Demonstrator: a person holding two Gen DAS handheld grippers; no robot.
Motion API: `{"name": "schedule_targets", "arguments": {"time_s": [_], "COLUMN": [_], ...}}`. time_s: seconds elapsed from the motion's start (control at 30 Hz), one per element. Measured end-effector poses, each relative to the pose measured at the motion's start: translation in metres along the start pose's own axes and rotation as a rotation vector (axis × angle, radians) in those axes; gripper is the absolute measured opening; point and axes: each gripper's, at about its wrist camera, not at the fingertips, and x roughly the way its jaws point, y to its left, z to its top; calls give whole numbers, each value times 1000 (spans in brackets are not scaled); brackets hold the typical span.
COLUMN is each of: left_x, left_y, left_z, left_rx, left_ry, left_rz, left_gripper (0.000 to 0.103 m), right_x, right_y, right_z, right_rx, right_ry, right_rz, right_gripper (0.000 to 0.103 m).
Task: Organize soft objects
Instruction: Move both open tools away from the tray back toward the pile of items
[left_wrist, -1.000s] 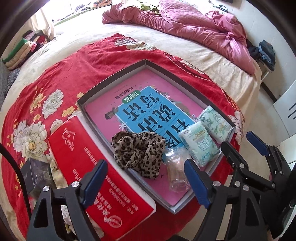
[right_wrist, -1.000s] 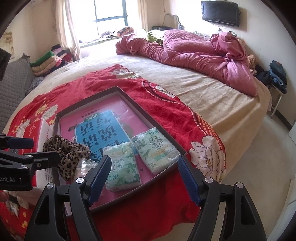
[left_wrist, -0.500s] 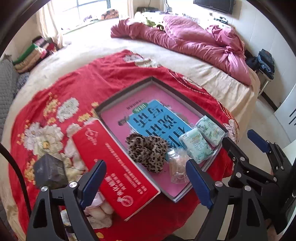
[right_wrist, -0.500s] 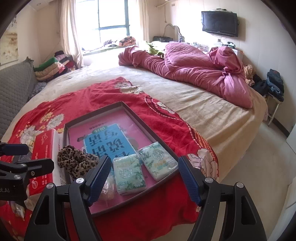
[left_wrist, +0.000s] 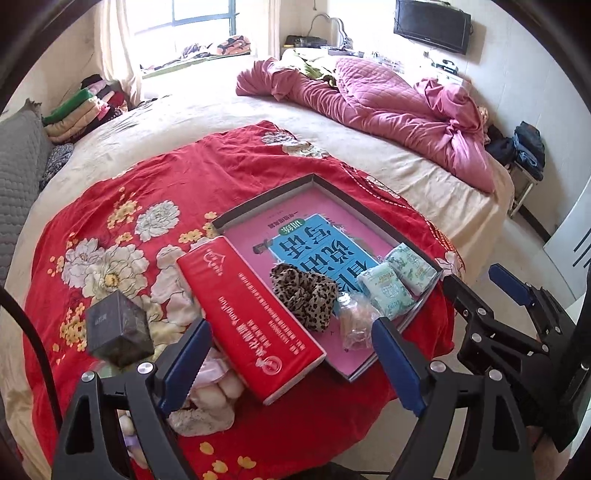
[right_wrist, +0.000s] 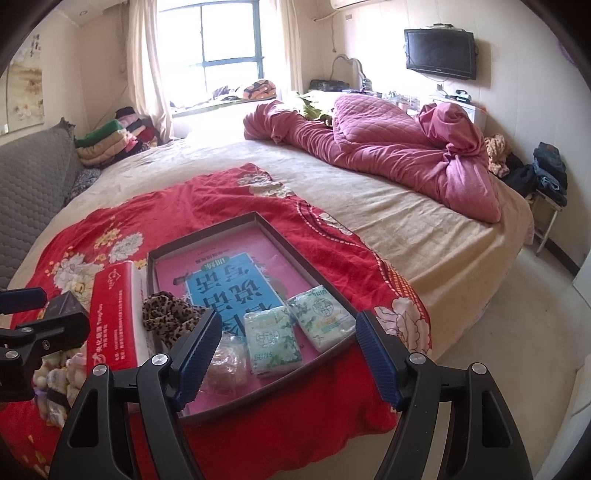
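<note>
A shallow dark-rimmed box tray (left_wrist: 354, 201) (right_wrist: 207, 232) with a pink and blue printed floor lies on a red flowered blanket. In it are a leopard-print cloth (left_wrist: 304, 293) (right_wrist: 168, 315), a clear bag (left_wrist: 354, 321) (right_wrist: 225, 363) and two green-white tissue packs (left_wrist: 386, 288) (right_wrist: 271, 343) (left_wrist: 410, 264) (right_wrist: 319, 319). A red tissue pack (left_wrist: 247, 314) (right_wrist: 116, 314) lies along the tray's left side. My left gripper (left_wrist: 288, 360) is open and empty, held back from the bed's near edge. My right gripper (right_wrist: 286, 354) is open and empty, to the right of the left one.
A dark cube box (left_wrist: 116, 328) sits left of the red pack, with pale plush things (left_wrist: 210, 402) at the blanket's near edge. A pink quilt (left_wrist: 388, 107) lies bunched at the far side of the bed. Folded clothes (left_wrist: 85, 110) are stacked by the window.
Both grippers have pulled back and up from the tray, so the things look smaller and more of the room shows. The things in the tray have not moved.
</note>
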Motion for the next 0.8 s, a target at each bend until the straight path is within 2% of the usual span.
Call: {"name": "schedule_targets", "arguments": {"time_s": [0.23, 0.6, 0.8], "left_x": [-22, -61, -75], "left_y": [26, 103, 134], "left_z": [-10, -33, -46], "left_rx": [-31, -142, -193], "left_ry": [-15, -30, -38], "left_rz": [-3, 79, 83], "left_gripper": [88, 88, 88], "right_x": [-18, -47, -57], "right_y": [24, 74, 102], "right_z": [6, 14, 15], "right_rx": [-42, -121, -170], "right_ry": [-27, -77, -88], "right_rz": [20, 97, 120], "right_gripper": [76, 76, 76]}}
